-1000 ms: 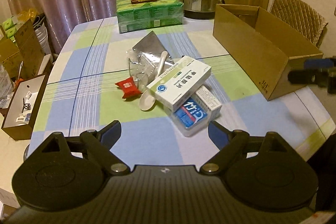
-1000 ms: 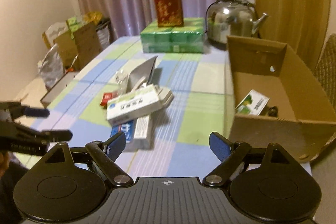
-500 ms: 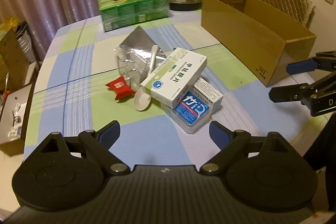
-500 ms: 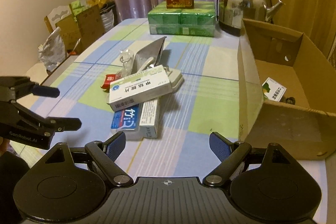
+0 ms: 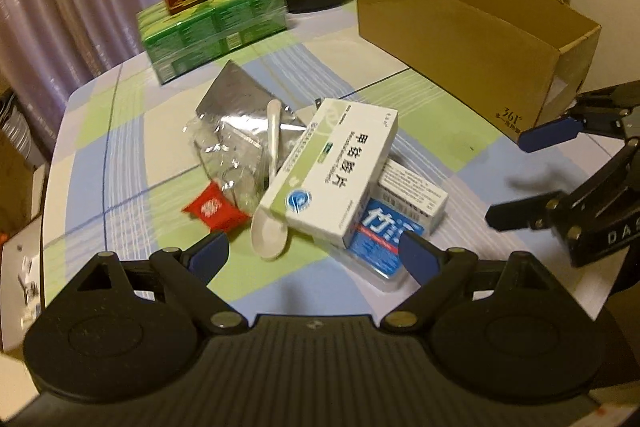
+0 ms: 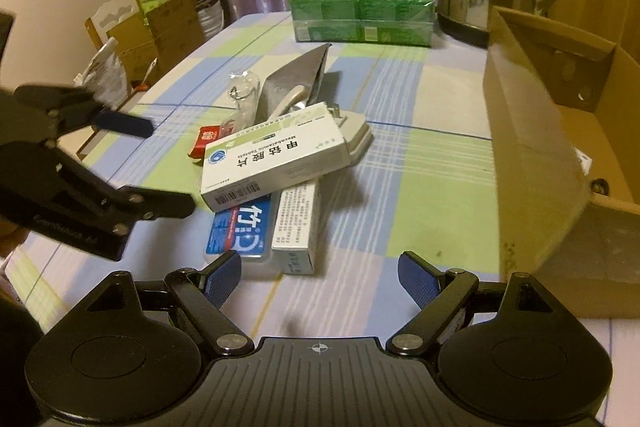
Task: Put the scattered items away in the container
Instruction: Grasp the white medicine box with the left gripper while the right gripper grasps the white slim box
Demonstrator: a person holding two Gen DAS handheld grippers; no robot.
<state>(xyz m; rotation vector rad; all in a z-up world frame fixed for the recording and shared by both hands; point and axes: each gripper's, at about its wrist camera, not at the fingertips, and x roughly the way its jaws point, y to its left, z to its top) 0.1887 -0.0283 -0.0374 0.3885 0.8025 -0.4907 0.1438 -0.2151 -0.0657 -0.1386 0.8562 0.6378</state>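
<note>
left gripper [image 5: 314,253]: ours, jaws spread wide, nothing between them; hovering low just short of the pile.
right gripper [image 6: 319,277]: also spread wide and empty, facing the pile from the box side.
pile: middle of the table [image 5: 120,115]. White medicine carton [image 5: 334,167] lies tilted on top, resting on a blue-label case [image 5: 382,233] and a narrow white carton [image 5: 414,187].
spoon [image 5: 272,215]: at 9 o'clock of the white carton, bowl toward us, handle running under the carton's edge toward the silver foil bag [image 5: 236,99].
red packet [image 5: 212,211]: at 9 o'clock of the spoon bowl, flat on the cloth.
clear bag [image 5: 228,155]: crumpled, between the foil bag and the red packet.
cardboard box [image 5: 472,39]: at 2 o'clock of the pile, open top. From the right wrist view we see a small item or two already inside, mostly hidden by the wall [image 6: 532,131].
progress: we judge most of the pile not yet moved.
risk 1: top carton is propped, not flat; a jaw nudging one end could slide it off and drag the spoon along.
risk 2: both grippers converge on the same pile; they could knock together.
risk 3: red packet and clear bag are thin; fingers may scrape the cloth and miss.
risk 4: box wall is tall; a low carry could hit the rim.
</note>
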